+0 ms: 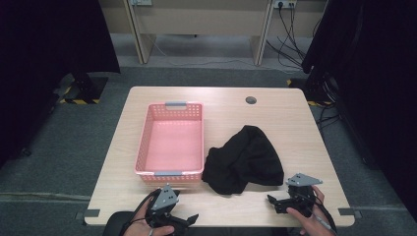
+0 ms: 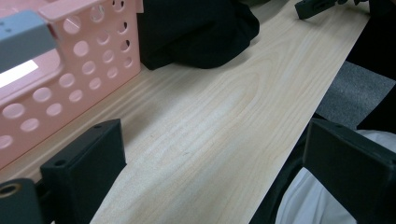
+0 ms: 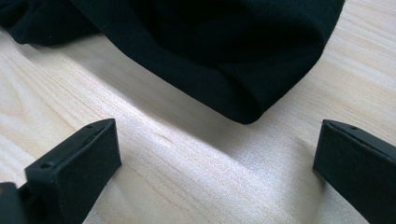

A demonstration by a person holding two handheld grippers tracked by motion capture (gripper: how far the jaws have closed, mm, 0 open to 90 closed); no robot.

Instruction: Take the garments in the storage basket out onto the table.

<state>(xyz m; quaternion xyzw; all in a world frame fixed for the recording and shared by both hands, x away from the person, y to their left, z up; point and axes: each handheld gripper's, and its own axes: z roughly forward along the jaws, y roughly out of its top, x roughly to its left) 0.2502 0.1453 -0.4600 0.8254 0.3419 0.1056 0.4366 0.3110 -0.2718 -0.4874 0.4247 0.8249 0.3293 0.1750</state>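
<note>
A crumpled black cloth [image 1: 244, 160] lies on the wooden table [image 1: 275, 113], just right of a pink perforated basket [image 1: 169, 142] whose inside holds nothing. My left gripper [image 1: 184, 220] is at the table's near edge below the basket, open, with bare wood between its jaws [image 2: 215, 140]. It faces the basket's corner [image 2: 88, 70] and the cloth [image 2: 196, 32]. My right gripper [image 1: 275, 201] sits at the near right, open, aimed at the cloth's lower right edge [image 3: 233, 70]; only table lies between its jaws [image 3: 219, 135]. The right gripper's tip [image 2: 317, 7] also appears far off in the left gripper view.
The basket has grey handles at its far end [image 1: 175, 104] and its near end [image 1: 168, 173]. A round cable hole [image 1: 251, 100] is in the tabletop at the back. Grey carpet [image 1: 59, 142] surrounds the table, with dark curtains at both sides and cables [image 1: 290, 44] behind.
</note>
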